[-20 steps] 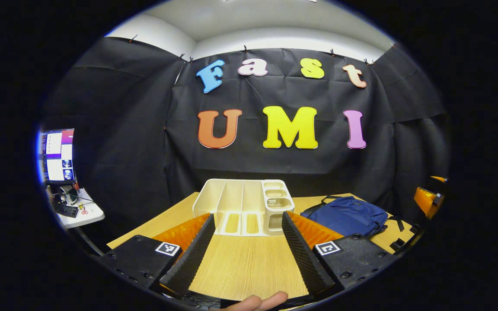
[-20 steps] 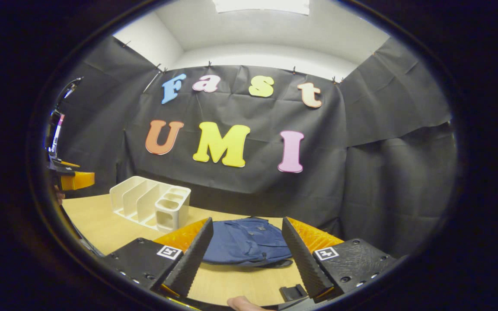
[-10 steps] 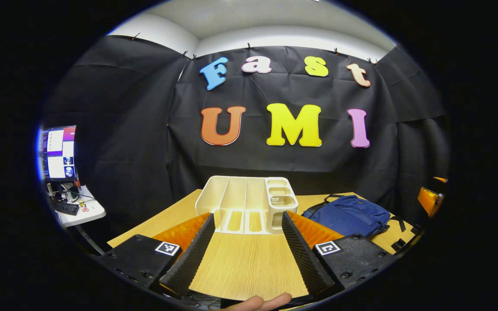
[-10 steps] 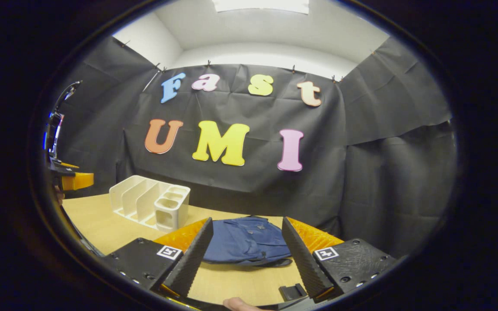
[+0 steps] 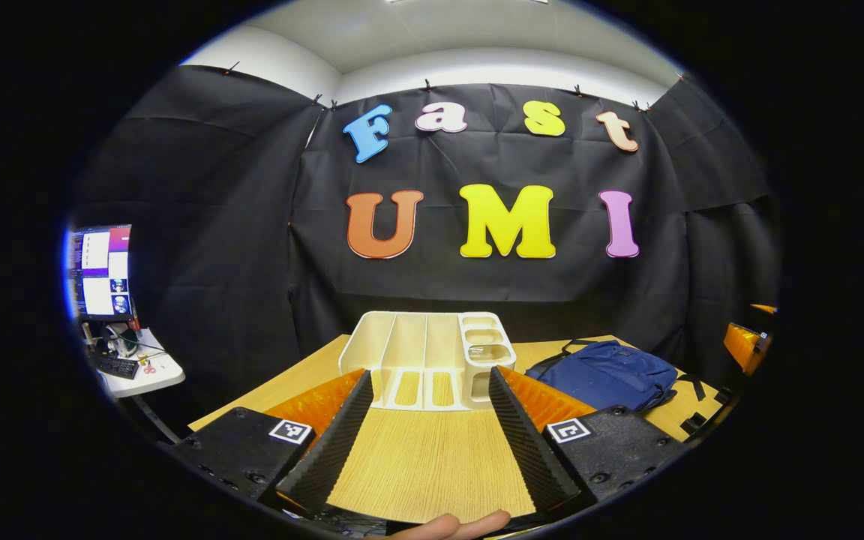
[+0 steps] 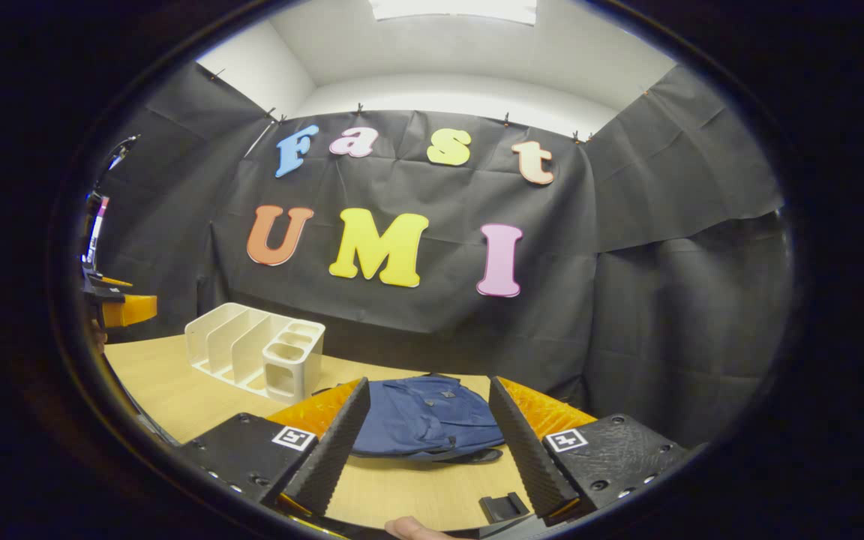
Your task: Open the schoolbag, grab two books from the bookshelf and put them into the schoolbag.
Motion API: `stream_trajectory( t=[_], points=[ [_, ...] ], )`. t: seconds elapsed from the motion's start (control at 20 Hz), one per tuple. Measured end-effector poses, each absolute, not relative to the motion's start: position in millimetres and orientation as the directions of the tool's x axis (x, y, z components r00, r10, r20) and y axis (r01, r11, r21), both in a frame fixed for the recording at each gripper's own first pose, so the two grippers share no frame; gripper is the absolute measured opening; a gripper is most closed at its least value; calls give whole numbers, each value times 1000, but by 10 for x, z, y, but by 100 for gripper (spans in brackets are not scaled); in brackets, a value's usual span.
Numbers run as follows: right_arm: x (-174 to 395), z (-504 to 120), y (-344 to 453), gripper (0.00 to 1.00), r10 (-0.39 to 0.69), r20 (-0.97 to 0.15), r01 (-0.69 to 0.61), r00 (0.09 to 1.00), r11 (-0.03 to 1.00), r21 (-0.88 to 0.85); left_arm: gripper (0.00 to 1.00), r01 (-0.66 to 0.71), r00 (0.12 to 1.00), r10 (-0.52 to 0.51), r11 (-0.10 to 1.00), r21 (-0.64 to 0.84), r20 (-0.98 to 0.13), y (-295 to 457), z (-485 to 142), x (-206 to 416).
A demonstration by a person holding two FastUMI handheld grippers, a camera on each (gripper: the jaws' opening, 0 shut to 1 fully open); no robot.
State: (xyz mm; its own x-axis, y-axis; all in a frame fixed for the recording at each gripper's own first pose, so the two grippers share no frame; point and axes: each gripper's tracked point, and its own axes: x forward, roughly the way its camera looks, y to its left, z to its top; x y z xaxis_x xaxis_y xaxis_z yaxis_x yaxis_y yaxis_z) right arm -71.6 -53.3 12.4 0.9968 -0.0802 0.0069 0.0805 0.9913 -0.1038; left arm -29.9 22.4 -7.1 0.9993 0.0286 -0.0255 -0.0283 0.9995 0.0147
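schoolbag (image 6: 426, 418) flat near table (image 5: 432, 465) edge | bookshelf (image 5: 428, 360) beside | both grippers released

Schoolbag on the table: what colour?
Dark blue schoolbag, lying flat on the wooden table; clearest in the right gripper view.

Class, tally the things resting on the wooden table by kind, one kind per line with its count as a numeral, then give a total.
White desk organizer: 1
Blue schoolbag: 1
Small black clip-like piece near the table's front edge: 1
Total: 3
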Motion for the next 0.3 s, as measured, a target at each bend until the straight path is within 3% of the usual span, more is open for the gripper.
stream_trajectory(
  t=[0.3],
  points=[
    [-720,139,-560,98,-99,13,100,995,990,-97,98,-5,1000,6,1000,21,-8,165,-57,-313]
  ],
)
